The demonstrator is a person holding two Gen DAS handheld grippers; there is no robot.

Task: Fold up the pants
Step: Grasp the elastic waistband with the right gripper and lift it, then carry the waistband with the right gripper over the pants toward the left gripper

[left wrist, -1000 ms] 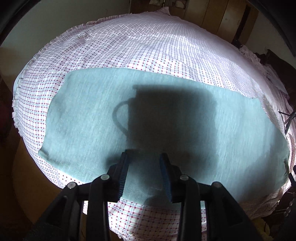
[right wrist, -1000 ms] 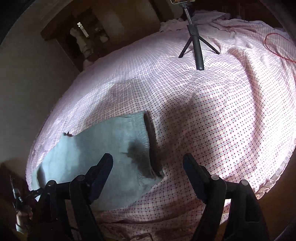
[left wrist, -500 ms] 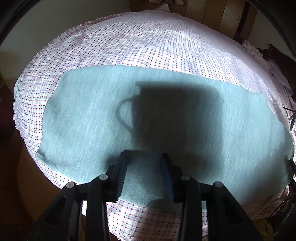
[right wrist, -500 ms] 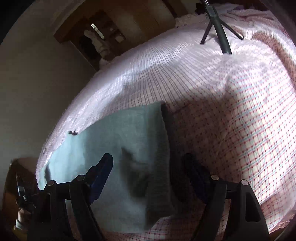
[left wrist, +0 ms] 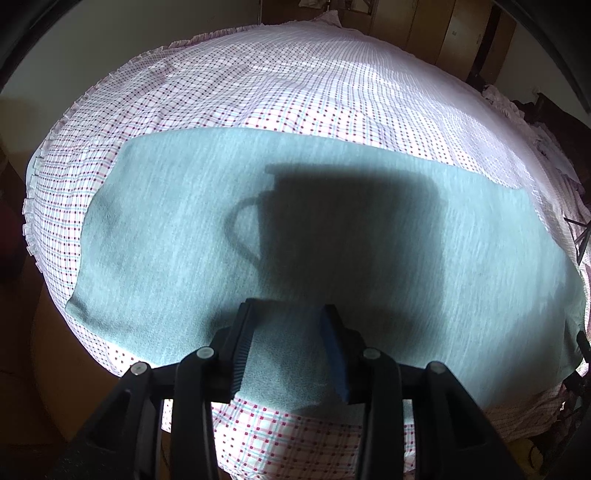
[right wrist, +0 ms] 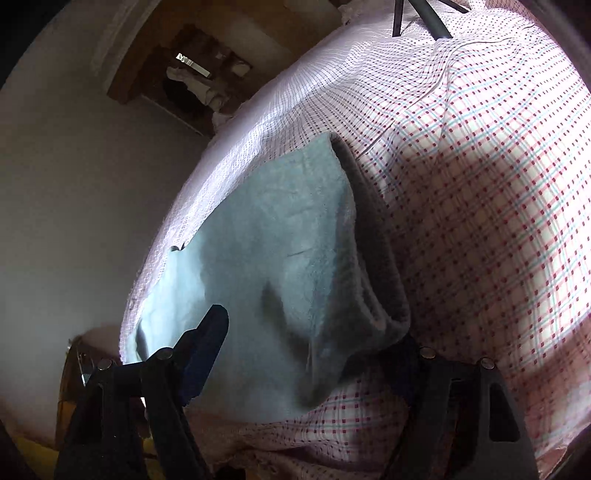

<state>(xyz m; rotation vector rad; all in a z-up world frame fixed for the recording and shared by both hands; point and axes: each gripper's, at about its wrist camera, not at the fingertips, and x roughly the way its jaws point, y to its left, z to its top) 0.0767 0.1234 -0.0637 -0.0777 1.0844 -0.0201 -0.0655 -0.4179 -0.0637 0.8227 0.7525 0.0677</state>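
The pants (left wrist: 155, 229) lie flat along the near edge of the bed (left wrist: 295, 85), spread lengthwise, which suits a fold across their width. The left gripper (left wrist: 288, 343) sits low over the near hem with its jaws apart and cloth showing between them, placed to pinch that edge; it grips nothing yet. The right gripper (right wrist: 310, 354) is at the waistband end near the bed's edge, jaws wide apart and straddling the thick hem, apparently lined up for the matching pinch, though its right finger is half hidden by cloth. The left view shows the full flat length of the pants; only the right view shows the doubled waistband and a tripod (right wrist: 424, 18) standing at the far side of the bed.
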